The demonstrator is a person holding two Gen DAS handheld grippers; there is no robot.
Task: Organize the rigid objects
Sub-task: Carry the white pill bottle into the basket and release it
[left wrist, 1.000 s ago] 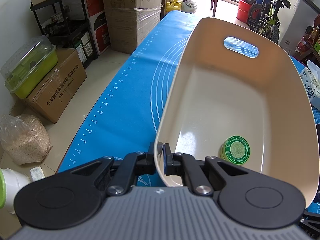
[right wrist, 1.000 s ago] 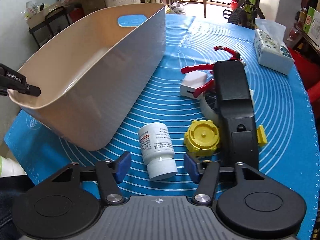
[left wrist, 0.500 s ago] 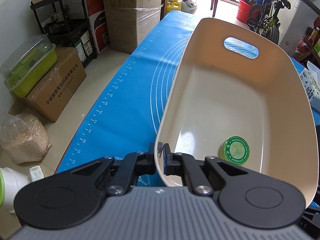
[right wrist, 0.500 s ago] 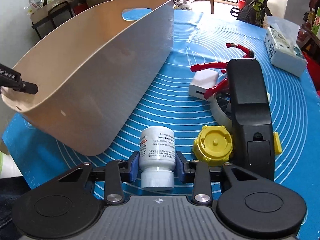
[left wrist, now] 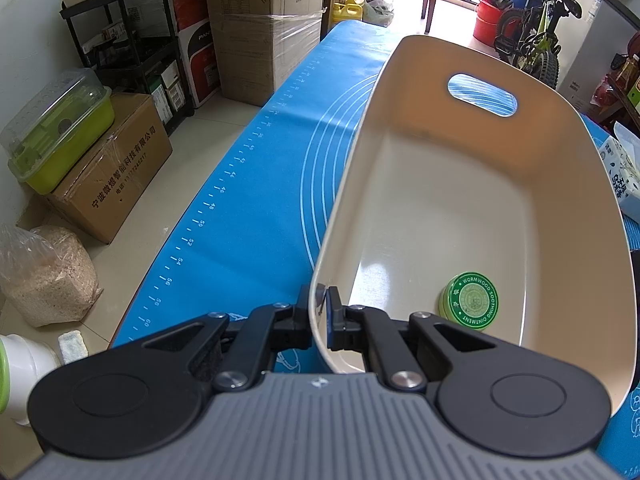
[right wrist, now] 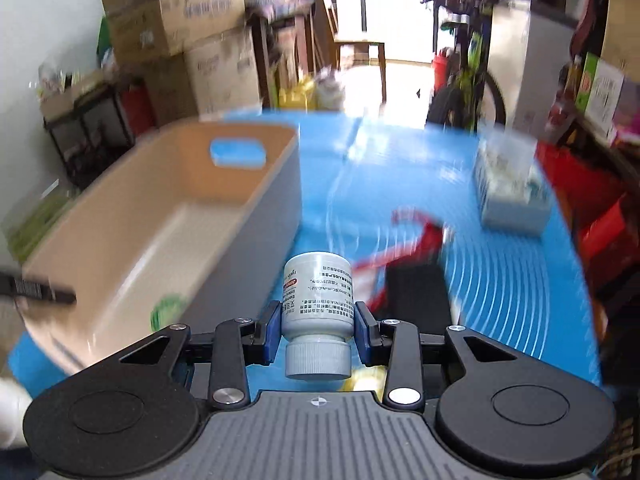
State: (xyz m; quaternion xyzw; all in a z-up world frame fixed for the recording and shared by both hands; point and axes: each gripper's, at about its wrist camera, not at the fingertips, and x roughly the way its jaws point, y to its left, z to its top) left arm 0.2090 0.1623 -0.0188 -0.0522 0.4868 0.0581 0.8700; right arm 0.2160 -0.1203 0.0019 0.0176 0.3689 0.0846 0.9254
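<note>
1 bin (left wrist: 580, 184), 1 green tin (left wrist: 469, 302), 1 pill bottle (right wrist: 318, 300), 1 tissue pk (right wrist: 510, 188), 1 red pliers (right wrist: 416, 240).

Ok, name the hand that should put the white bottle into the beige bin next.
Right. Its tongs already clamp the white bottle, lifted beside the beige bin. The left tongs are pinched on the bin's rim, steadying it.
</note>
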